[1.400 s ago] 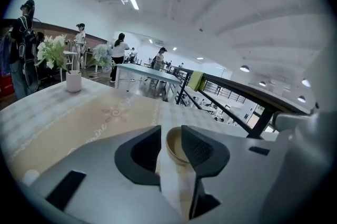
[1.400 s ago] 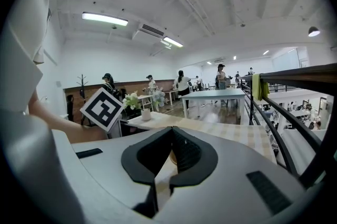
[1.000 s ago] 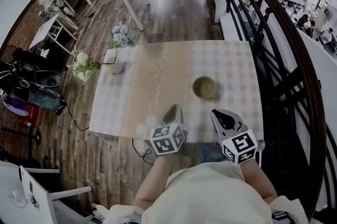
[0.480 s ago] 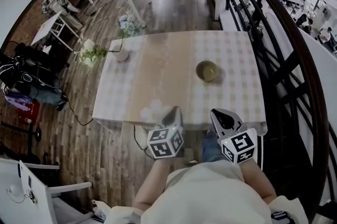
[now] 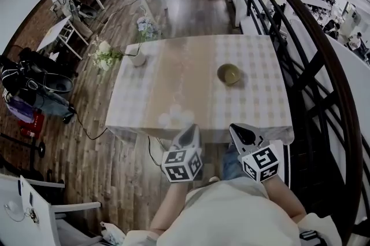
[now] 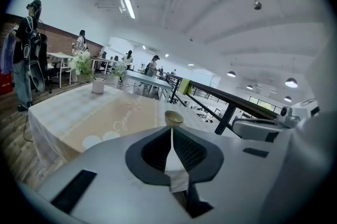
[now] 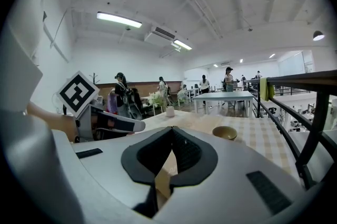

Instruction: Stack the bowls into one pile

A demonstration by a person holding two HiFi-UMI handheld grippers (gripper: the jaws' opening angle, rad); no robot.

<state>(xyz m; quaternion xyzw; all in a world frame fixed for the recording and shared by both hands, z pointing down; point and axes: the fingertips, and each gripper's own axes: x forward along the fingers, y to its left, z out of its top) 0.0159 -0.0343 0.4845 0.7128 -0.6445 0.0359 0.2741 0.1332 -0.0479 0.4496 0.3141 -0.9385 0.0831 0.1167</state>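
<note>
The bowl [image 5: 229,74] is sitting alone, right of centre on the checked table [image 5: 173,94] and well apart from both grippers. It is showing as one olive-green shape, and I cannot tell how many bowls are nesting in it. No other bowl is lying anywhere on the cloth in any view. Its hollow is looking bare, with nothing in it that I can make out. Judging by that, the stacking is looking finished, or close to it, with neither gripper working on the pile at this moment. The left gripper [image 5: 191,129] is hovering at the near edge of the table. Its jaws have just been closing and are now sitting together with nothing between them. The right gripper [image 5: 240,132] is hanging just beside it at the same edge, its jaws meeting at the tips and gripping nothing. If another bowl is waiting out of view, the next move is calling for a gripper to spread its jaws first, then reach for a rim. Otherwise little is remaining beyond checking that the pile is sitting true. Further out, a white vase [image 5: 137,58] is standing near the far left corner, holding flowers that are leaning out past the table edge.
</note>
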